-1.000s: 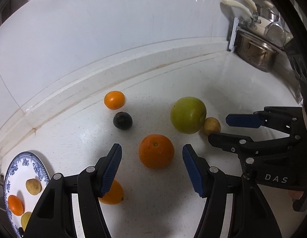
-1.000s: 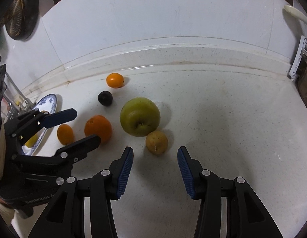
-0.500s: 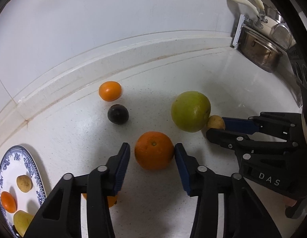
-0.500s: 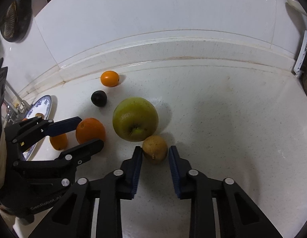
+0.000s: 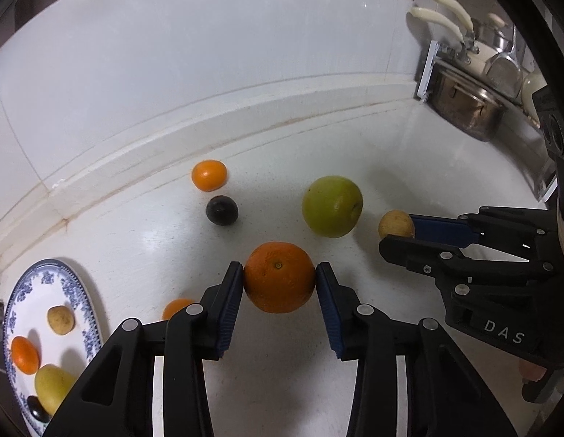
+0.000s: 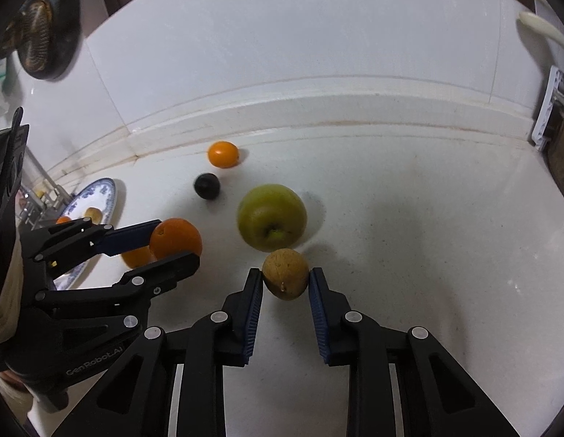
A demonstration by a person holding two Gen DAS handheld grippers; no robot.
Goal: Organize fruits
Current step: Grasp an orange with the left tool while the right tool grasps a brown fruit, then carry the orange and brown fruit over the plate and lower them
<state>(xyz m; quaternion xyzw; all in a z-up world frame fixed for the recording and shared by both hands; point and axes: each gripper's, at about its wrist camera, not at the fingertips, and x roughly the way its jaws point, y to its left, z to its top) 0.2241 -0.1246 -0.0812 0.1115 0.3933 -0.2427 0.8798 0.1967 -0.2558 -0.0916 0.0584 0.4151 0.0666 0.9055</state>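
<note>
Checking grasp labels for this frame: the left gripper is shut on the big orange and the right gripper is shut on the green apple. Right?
Partly. The left gripper is shut on the big orange, but the right gripper is shut on the small brown fruit, not the green apple, which sits free on the counter just beyond it. The right wrist view shows this.

You face a white speckled countertop (image 6: 409,255) meeting a white tiled wall (image 5: 209,73); metal pots (image 5: 467,109) stand far right.
</note>
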